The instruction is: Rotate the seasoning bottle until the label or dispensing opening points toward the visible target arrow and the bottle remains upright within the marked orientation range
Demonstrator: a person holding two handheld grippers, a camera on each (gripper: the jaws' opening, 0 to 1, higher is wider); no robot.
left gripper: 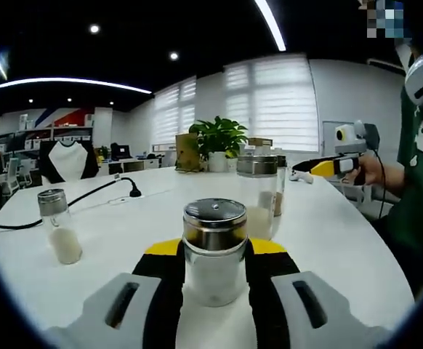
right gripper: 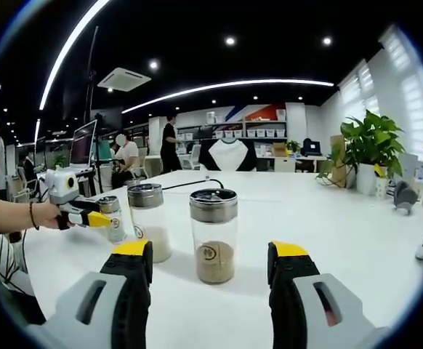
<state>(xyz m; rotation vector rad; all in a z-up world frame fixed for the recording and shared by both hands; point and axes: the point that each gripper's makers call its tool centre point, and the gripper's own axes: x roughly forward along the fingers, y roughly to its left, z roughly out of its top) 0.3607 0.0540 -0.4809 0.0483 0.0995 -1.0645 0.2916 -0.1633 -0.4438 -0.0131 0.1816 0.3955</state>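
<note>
A clear glass seasoning bottle [left gripper: 214, 269] with a steel shaker lid stands upright on the white table [left gripper: 328, 233]. My left gripper [left gripper: 215, 247] is shut on it, its black pads [left gripper: 174, 276] pressing both sides. In the right gripper view this gripper [right gripper: 95, 218] comes in from the left, held by a hand, with the bottle [right gripper: 111, 218] at its yellow tips. My right gripper [right gripper: 211, 251] is open. A bottle of brown seasoning [right gripper: 213, 236] stands upright just ahead of its jaws, touching neither. I see no arrow mark on the table.
A bottle of white powder [right gripper: 150, 222] stands left of the brown one. Another white-powder bottle [left gripper: 57, 227] stands at the table's left. A black cable [left gripper: 88, 193] crosses the far side. A potted plant [left gripper: 217, 142] is at the back. People sit beyond the table [right gripper: 128, 156].
</note>
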